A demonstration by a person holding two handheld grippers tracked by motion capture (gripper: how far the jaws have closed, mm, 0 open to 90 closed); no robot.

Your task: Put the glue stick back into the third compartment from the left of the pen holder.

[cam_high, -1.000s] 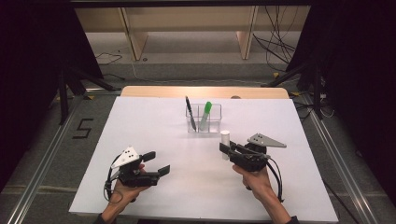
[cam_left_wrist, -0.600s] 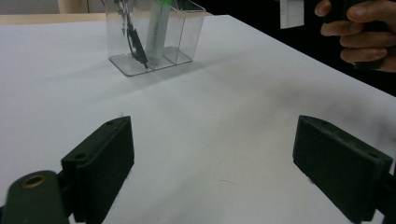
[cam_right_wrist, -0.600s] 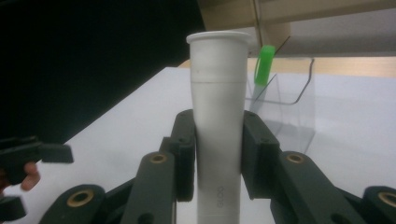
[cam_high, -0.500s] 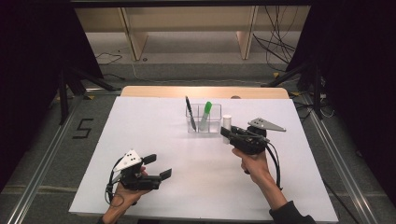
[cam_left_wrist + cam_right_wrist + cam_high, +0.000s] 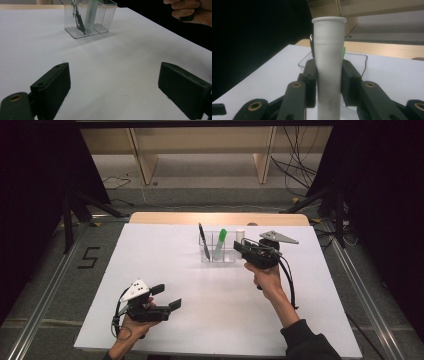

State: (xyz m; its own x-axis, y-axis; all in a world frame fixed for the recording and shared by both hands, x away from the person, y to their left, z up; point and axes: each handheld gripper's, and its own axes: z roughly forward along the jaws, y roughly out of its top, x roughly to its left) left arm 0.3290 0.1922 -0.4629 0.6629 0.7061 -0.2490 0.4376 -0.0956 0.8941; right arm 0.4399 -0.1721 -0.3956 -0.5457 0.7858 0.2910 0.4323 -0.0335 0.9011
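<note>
A clear plastic holder (image 5: 226, 256) with compartments stands at the back middle of the white table (image 5: 150, 250). A black pen (image 5: 202, 240) and a green marker (image 5: 220, 243) lean in it. My right gripper (image 5: 241, 246) hovers at the holder's right end, shut on a white tube (image 5: 240, 234) that stands upright. In the right gripper view the white tube (image 5: 329, 55) is pinched between the pads of my right gripper (image 5: 329, 71). My left gripper (image 5: 167, 296) rests low at the front left. Its jaws have just been opening and nothing is between them. The holder (image 5: 100, 20) lies ahead of my left gripper (image 5: 117, 85).
The table's right edge (image 5: 175, 37) drops into darkness. Wooden shelving (image 5: 200, 150) and cables (image 5: 300, 170) lie on the floor beyond the table's far edge. A person's hand (image 5: 190, 11) grips the right gripper's handle.
My right gripper has carried the white tube away from me and slightly up, to the right end of the holder. The left hand has stayed put, its jaws a little wider.
</note>
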